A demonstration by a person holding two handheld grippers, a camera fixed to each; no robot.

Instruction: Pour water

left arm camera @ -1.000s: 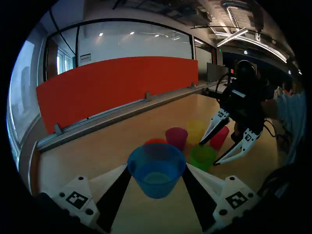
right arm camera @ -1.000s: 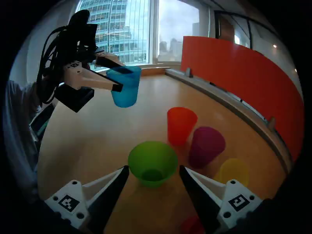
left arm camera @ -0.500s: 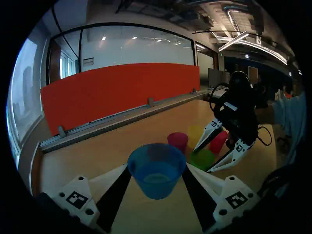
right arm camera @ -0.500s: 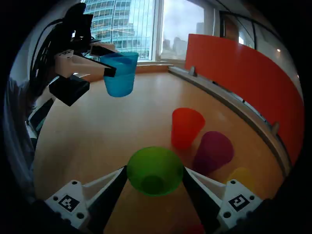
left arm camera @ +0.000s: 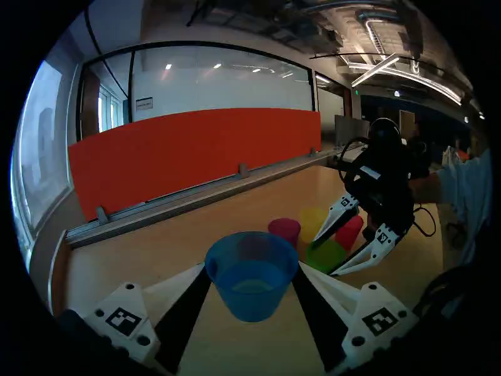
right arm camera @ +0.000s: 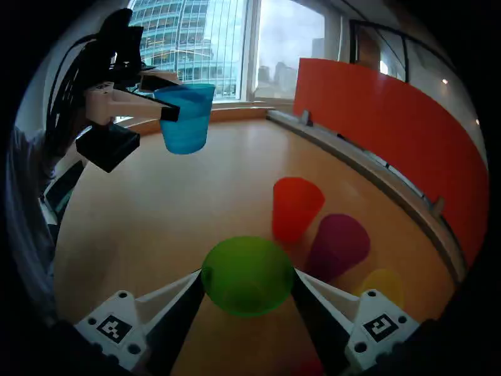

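The left hand-held gripper [left arm camera: 252,276] is clamped on a translucent blue plastic cup [left arm camera: 252,301] holding a little water [left arm camera: 250,286], raised above the wooden surface [right arm camera: 188,207]. The right hand-held gripper [right arm camera: 247,283] presses both sides of a translucent green plastic cup [right arm camera: 247,269], well apart from the blue one. Just beyond the green one stand an orange plastic cup [right arm camera: 295,207], a purple plastic cup [right arm camera: 338,244] and a yellow plastic cup [right arm camera: 383,285].

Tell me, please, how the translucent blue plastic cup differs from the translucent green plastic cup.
The blue plastic cup holds water; the green plastic cup looks empty. The blue cup sits in the jaws of the left gripper, raised above the wooden table; the green cup sits in the jaws of the right gripper, close to the table. Both are tapered and translucent.
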